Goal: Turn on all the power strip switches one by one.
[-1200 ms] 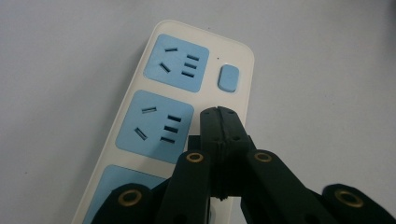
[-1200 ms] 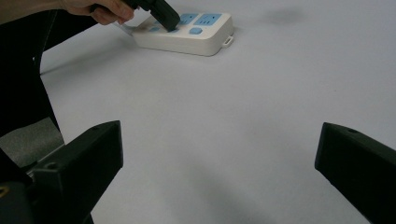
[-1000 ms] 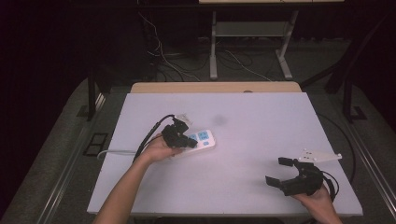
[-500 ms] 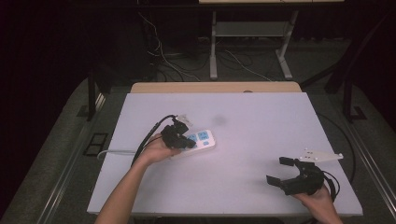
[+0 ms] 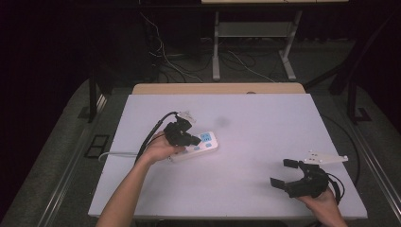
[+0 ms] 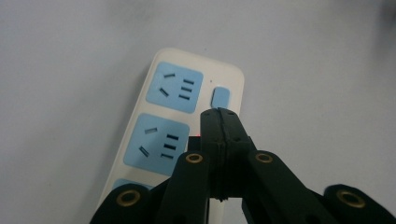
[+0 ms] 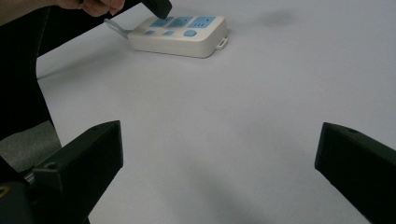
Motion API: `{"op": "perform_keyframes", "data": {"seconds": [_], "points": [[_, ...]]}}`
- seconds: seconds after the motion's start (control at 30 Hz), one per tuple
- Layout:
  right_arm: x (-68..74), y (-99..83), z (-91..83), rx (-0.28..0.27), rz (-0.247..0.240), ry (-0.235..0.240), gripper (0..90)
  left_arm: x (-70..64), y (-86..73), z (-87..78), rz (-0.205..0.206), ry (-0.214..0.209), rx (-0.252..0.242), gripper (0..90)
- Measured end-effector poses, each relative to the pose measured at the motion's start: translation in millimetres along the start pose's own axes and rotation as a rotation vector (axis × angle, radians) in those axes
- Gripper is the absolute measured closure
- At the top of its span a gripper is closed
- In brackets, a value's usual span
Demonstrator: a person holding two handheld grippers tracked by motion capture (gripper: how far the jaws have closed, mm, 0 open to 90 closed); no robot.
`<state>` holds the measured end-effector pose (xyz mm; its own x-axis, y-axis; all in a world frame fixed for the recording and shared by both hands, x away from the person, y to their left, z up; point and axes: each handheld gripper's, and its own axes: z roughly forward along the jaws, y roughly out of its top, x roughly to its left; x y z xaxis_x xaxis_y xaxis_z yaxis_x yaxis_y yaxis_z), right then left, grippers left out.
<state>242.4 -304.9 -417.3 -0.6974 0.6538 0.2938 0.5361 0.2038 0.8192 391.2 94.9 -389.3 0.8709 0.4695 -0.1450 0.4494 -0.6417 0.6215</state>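
Observation:
A white power strip (image 5: 204, 142) with blue sockets and blue switch buttons lies left of the table's middle. My left gripper (image 5: 193, 138) hangs over it, jaws shut with nothing between them. In the left gripper view the closed tips (image 6: 218, 113) sit just below a blue switch button (image 6: 220, 97) on the power strip (image 6: 140, 128), with a small red glow beside them. My right gripper (image 5: 287, 173) rests open near the front right corner, far from the strip. In the right gripper view its jaws stand wide apart and the power strip (image 7: 180, 35) lies far ahead.
The strip's white cord (image 5: 116, 153) runs off the table's left edge. A black cable (image 5: 153, 135) trails from the left gripper. The white table (image 5: 255, 123) is bare around the strip. Behind it are a dark floor, cables and a metal frame (image 5: 250, 30).

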Motion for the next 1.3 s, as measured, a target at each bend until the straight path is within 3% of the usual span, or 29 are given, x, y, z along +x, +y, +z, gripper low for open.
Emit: {"op": "perform_keyframes", "data": {"seconds": [0.5, 0.83, 1.3], "points": [[0.0, 0.0, -0.6, -0.002, -0.002, 0.002, 0.8, -3.3, 23.1, -2.5, 0.033, 0.002, -0.014, 89.1], [-0.5, 0.0, -0.6, -0.002, -0.001, 0.002, 0.8, -5.8, 31.7, 8.1, 0.048, -0.007, 0.000, 89.1], [-0.6, -0.1, -2.1, -0.006, -0.006, 0.009, 0.8, -6.4, 31.6, 26.6, 0.070, -0.005, 0.038, 89.1]]}}
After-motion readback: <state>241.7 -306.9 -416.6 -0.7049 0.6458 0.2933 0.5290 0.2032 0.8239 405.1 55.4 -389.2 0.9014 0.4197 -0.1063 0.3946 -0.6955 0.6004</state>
